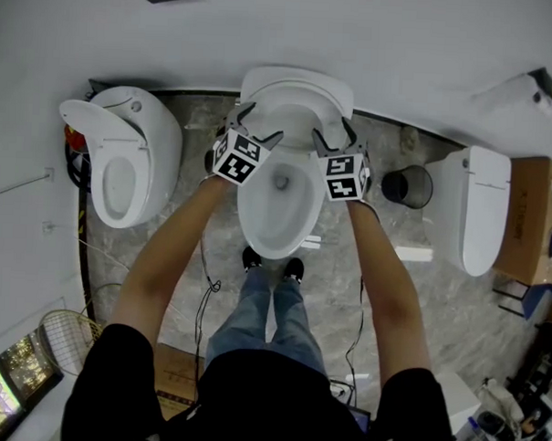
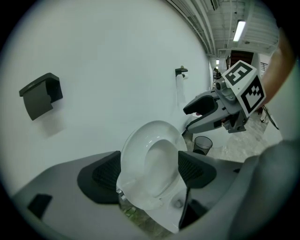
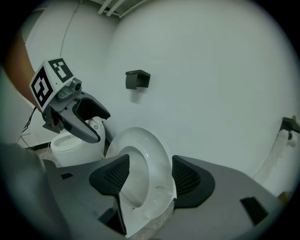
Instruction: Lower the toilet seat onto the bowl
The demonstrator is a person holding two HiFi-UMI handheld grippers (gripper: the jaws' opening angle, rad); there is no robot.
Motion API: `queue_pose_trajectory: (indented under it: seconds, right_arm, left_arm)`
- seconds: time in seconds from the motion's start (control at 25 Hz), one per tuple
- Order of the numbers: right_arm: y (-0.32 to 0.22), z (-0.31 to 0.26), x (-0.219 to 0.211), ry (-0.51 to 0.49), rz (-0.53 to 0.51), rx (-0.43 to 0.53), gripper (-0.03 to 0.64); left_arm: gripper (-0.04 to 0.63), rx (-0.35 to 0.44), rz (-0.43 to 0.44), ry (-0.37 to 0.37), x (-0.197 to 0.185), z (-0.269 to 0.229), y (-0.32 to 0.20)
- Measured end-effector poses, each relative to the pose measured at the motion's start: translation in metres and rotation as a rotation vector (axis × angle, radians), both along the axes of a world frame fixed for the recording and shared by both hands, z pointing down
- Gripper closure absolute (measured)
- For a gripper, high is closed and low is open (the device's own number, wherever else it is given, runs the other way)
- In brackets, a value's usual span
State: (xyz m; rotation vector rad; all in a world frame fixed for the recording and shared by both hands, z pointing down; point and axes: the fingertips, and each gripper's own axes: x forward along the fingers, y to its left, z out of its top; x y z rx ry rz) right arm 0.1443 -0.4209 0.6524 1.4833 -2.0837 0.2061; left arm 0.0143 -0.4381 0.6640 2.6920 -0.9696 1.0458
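Observation:
The white toilet (image 1: 277, 206) stands in the middle, against the wall. Its seat (image 1: 295, 92) is raised, leaning back at the wall. My left gripper (image 1: 260, 125) reaches to the seat's left side and my right gripper (image 1: 333, 131) to its right side. In the left gripper view the seat (image 2: 150, 164) fills the gap between the spread jaws of the left gripper (image 2: 149, 169), the pads close beside its edges; the right gripper (image 2: 190, 119) shows beyond. In the right gripper view the seat (image 3: 154, 159) likewise lies between the wide jaws of the right gripper (image 3: 145, 176), and the left gripper (image 3: 101, 125) shows opposite.
A second toilet (image 1: 123, 158) with its seat up stands at the left, a third (image 1: 477, 215) with its lid down at the right. A black bin (image 1: 407, 186) sits between the middle and right toilets. A black holder (image 2: 41, 96) hangs on the wall. Cables trail on the floor.

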Motion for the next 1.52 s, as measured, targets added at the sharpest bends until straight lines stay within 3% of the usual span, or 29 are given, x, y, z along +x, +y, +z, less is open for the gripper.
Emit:
queue_pose_trajectory:
  seconds: [0.28, 0.44, 0.88, 1.16, 1.28, 1.4, 1.52]
  right_arm:
    - [-0.032, 0.019, 0.007, 0.039, -0.013, -0.01, 0.339]
    - [-0.049, 0.021, 0.005, 0.115, -0.081, -0.008, 0.341]
    - [-0.081, 0.028, -0.001, 0.197, -0.19, -0.047, 0.396]
    - [-0.086, 0.035, -0.007, 0.25, -0.206, -0.066, 0.446]
    - [-0.086, 0.035, -0.008, 0.254, -0.206, -0.063, 0.446]
    - [-0.085, 0.034, -0.007, 0.266, -0.211, -0.067, 0.446]
    - [-0.083, 0.034, -0.006, 0.271, -0.207, -0.076, 0.446]
  left_arm:
    - [0.231, -0.001, 0.018, -0.052, 0.01, 0.02, -0.028]
    - [0.299, 0.026, -0.001, -0.066, 0.012, 0.025, -0.048]
    - [0.346, 0.044, 0.011, -0.128, 0.019, 0.036, -0.076]
    - [0.419, 0.067, 0.017, -0.153, 0.016, 0.038, -0.085]
    - [0.42, 0.057, 0.03, -0.171, 0.015, 0.043, -0.086]
    - [0.477, 0.068, 0.02, -0.182, 0.013, 0.042, -0.088]
    - [0.483, 0.083, 0.029, -0.207, 0.013, 0.041, -0.086]
